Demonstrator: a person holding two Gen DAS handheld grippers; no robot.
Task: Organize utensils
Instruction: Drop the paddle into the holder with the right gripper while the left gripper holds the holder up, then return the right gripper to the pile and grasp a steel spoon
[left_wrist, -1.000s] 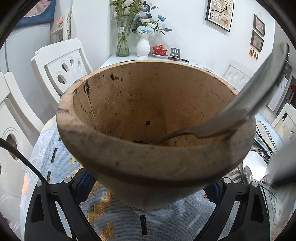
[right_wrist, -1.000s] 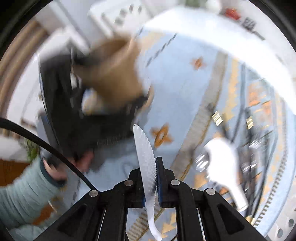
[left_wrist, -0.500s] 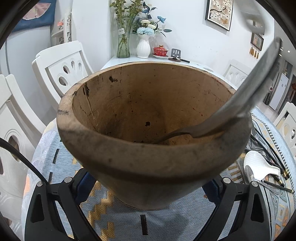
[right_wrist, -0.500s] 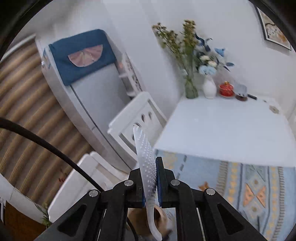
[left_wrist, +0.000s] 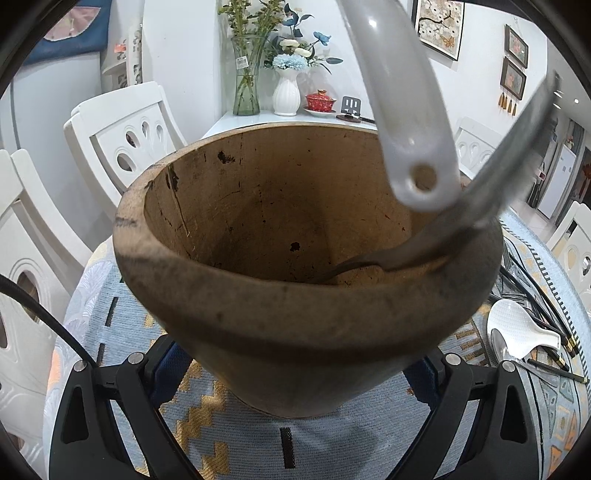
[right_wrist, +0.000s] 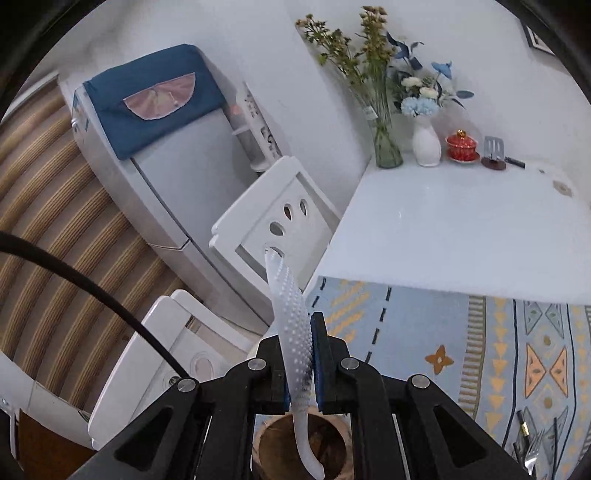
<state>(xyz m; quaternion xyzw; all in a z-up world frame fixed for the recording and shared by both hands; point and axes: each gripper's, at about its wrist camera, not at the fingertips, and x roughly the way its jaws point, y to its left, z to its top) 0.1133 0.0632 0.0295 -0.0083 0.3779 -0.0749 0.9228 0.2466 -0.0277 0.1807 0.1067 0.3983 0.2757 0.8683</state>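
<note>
The left gripper (left_wrist: 295, 373) grips a wooden cup (left_wrist: 306, 280) between its fingers, which press on both sides of the lower wall. The cup is round, wide at the mouth and narrow at the base, with rough brown wood and some dark cracks inside. A metal spoon (left_wrist: 476, 206) already leans in it on the right rim, its grey handle pointing up and to the right.

The right gripper (right_wrist: 301, 360) is nearly closed and pinches a white ceramic spoon (right_wrist: 293, 328) whose outer surface is covered with small raised dots. In the right wrist view its long axis runs almost straight up and down between the blue pads, and the lower end hangs over the mouth of the cup. In the left wrist view the smooth glossy handle with a round hole comes from above, its end just over the far rim.

The bench (left_wrist: 229, 435) carries a woven blue cloth with yellow patterns. On its right lie another white spoon (left_wrist: 517, 328) and dark chopsticks (left_wrist: 535, 306). White chairs (left_wrist: 122, 136) stand around.
</note>
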